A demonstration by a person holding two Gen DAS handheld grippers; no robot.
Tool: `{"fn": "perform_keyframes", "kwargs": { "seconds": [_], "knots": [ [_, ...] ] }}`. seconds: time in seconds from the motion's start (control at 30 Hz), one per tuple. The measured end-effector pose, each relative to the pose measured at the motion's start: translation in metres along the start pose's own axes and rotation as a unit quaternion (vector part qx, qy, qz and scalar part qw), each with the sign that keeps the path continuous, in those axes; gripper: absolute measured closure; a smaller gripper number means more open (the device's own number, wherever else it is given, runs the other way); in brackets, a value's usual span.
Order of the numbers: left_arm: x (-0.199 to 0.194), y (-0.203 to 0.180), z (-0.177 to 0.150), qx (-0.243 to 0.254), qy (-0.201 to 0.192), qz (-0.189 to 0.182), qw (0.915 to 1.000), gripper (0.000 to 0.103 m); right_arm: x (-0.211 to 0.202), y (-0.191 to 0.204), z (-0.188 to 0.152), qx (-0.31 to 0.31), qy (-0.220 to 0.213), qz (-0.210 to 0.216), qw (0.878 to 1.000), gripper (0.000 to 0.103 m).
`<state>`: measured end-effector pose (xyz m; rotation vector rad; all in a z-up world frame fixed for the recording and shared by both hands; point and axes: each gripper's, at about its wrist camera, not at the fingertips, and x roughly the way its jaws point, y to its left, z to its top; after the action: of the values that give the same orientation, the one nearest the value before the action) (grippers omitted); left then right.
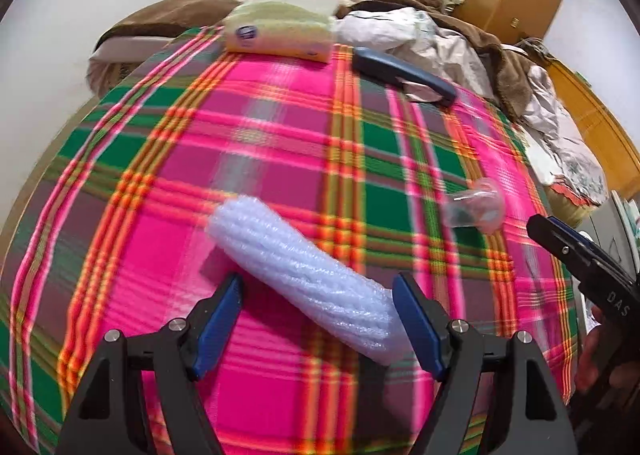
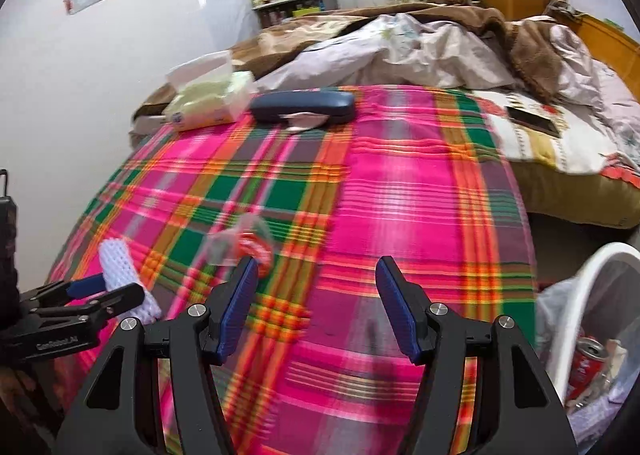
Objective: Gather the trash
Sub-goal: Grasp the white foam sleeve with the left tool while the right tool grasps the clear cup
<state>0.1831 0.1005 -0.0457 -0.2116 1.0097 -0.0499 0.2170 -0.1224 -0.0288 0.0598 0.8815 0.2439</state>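
A white roll of bubble wrap lies on the pink plaid cloth. My left gripper is open, its jaws on either side of the roll's near end. The roll also shows in the right wrist view between the left gripper's fingers. A crumpled clear plastic wrapper lies to the right; in the right wrist view it sits just ahead of my open, empty right gripper. A white bin at the lower right holds a red can.
A tissue pack and a dark blue glasses case lie at the cloth's far edge. Rumpled bedding and a brown blanket lie beyond. A dark phone rests on the bed to the right. My right gripper shows at the right edge.
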Motion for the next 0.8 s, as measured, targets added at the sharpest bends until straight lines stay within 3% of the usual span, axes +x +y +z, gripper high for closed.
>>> {"fn": "perform_keyframes", "kwargs": {
  "seconds": [0.33, 0.53, 0.6, 0.8],
  "knots": [
    [-0.002, 0.029, 0.006, -0.044, -0.018, 0.002, 0.9989, 0.024, 0.025, 0.033, 0.011, -0.056, 0.004, 0.019, 0.998, 0.040],
    [0.002, 0.030, 0.012, -0.043, -0.027, -0.001, 0.9987, 0.024, 0.033, 0.032, 0.011, -0.040, 0.022, 0.023, 0.999, 0.041],
    [0.004, 0.029, 0.014, -0.043, -0.028, 0.001, 0.9987, 0.024, 0.034, 0.033, 0.009, -0.040, 0.022, 0.022, 0.999, 0.046],
    [0.007, 0.024, 0.018, -0.047, -0.032, -0.004, 0.9984, 0.030, 0.035, 0.032, 0.008, -0.038, 0.025, 0.019, 0.999, 0.081]
  ]
}}
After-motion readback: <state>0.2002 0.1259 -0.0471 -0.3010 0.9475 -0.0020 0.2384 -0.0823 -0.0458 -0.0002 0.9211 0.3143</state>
